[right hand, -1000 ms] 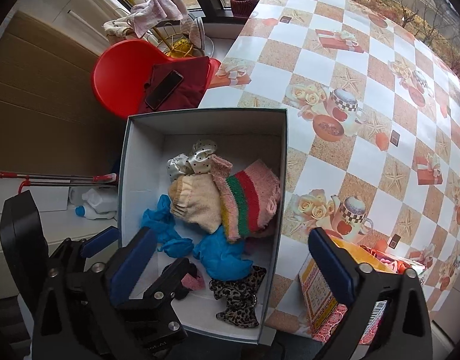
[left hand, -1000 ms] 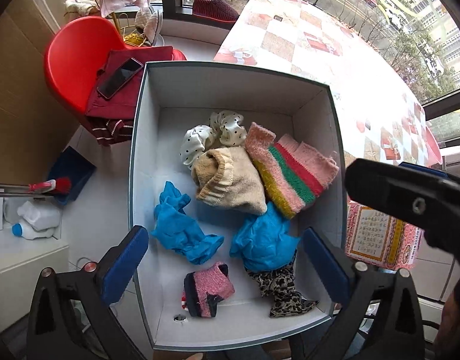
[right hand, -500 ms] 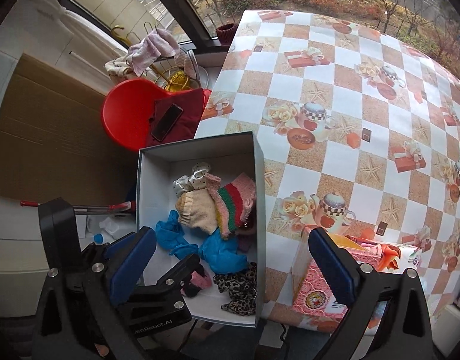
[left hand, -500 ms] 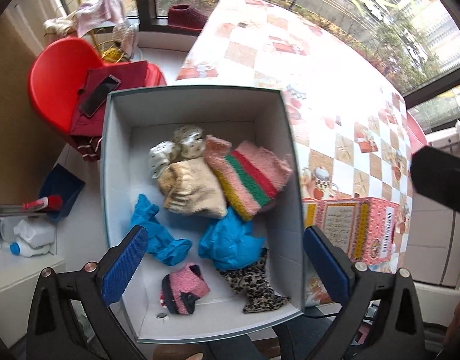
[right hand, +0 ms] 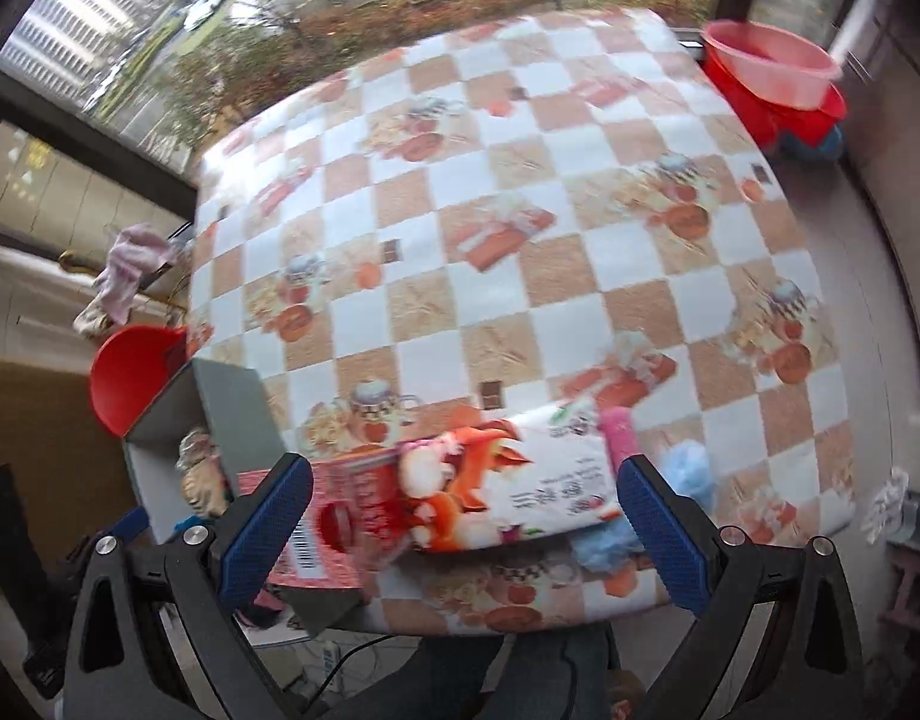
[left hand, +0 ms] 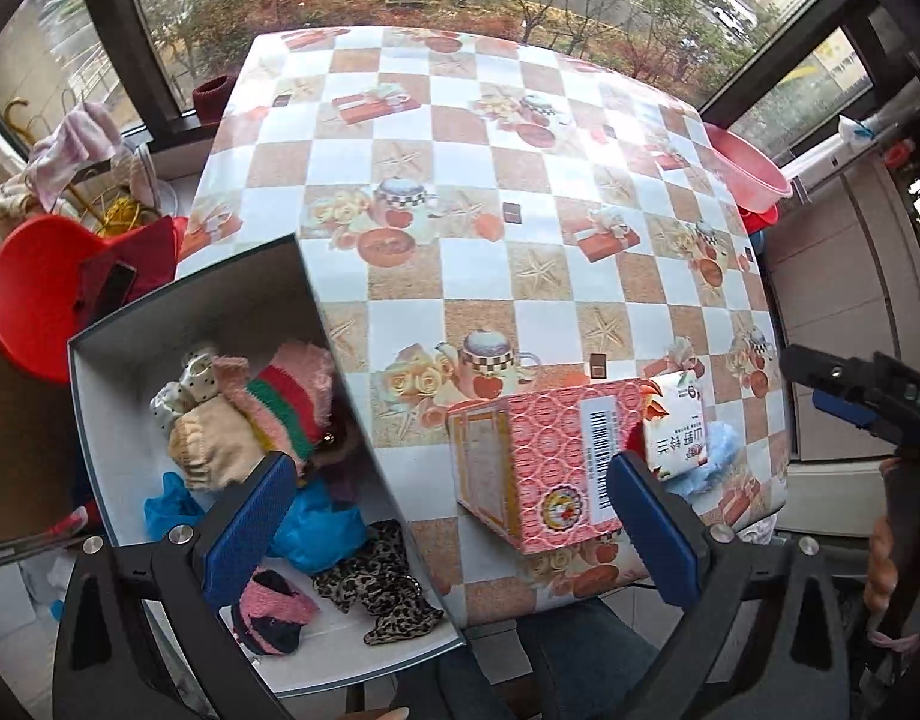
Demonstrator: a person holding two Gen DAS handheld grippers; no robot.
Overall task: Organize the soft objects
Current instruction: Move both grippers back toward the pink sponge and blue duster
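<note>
Left wrist view: left gripper and right gripper both gape wide, empty. Light, limp blue cloth lies just behind pink carton; pinch a bunched fold.

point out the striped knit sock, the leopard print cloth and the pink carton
striped knit sock [left hand: 282,399], left wrist view, on its green stripe
leopard print cloth [left hand: 378,585], left wrist view, on its middle
pink carton [left hand: 544,450], left wrist view, on its patterned side
</note>
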